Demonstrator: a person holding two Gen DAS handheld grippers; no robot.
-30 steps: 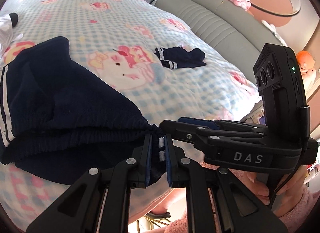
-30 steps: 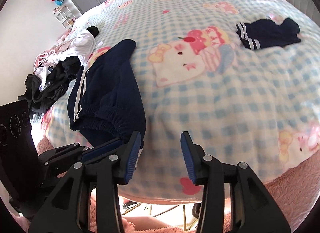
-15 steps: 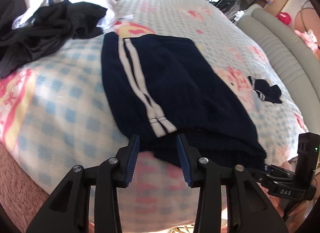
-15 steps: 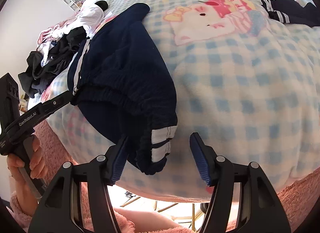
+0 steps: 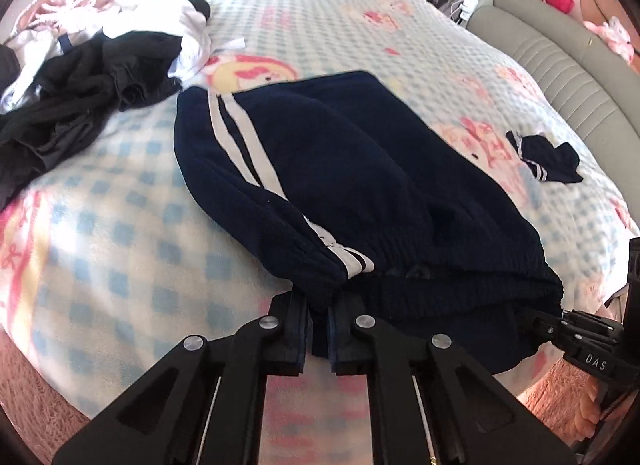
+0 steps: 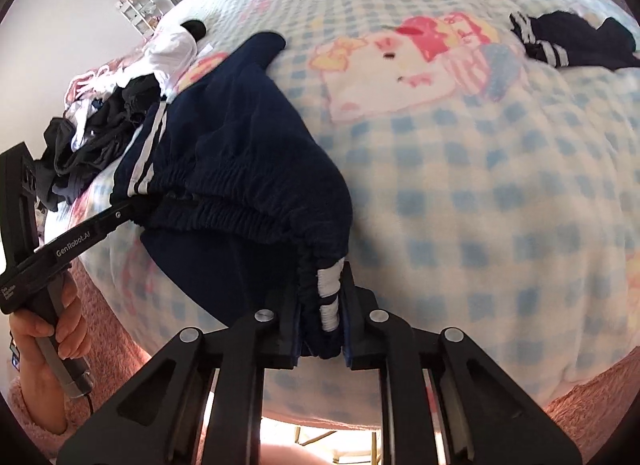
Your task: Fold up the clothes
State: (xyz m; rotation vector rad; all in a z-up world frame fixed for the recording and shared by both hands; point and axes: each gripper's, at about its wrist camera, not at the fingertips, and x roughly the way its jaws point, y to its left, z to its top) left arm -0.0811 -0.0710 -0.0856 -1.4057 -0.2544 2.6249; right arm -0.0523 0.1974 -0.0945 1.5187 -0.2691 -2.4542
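Navy track pants with white side stripes (image 5: 352, 185) lie folded on the checked bed blanket (image 5: 120, 233), waistband toward me; they also show in the right wrist view (image 6: 240, 145). My left gripper (image 5: 318, 325) is shut on the left corner of the waistband edge. My right gripper (image 6: 322, 329) is shut on the right corner, where a striped hem (image 6: 330, 293) sits between its jaws. Each gripper shows in the other's view, the right one (image 5: 576, 329) and the left one (image 6: 120, 217).
A pile of black and white clothes (image 5: 80, 77) lies at the far left of the bed. A small navy striped garment (image 5: 548, 161) lies at the right, also in the right wrist view (image 6: 572, 41). A grey padded headboard (image 5: 560, 57) borders the far right.
Both grippers were open half a second ago and have closed on the two corners of the pants' waistband edge. A second ago the left gripper was shut at the right corner, then shifted left.
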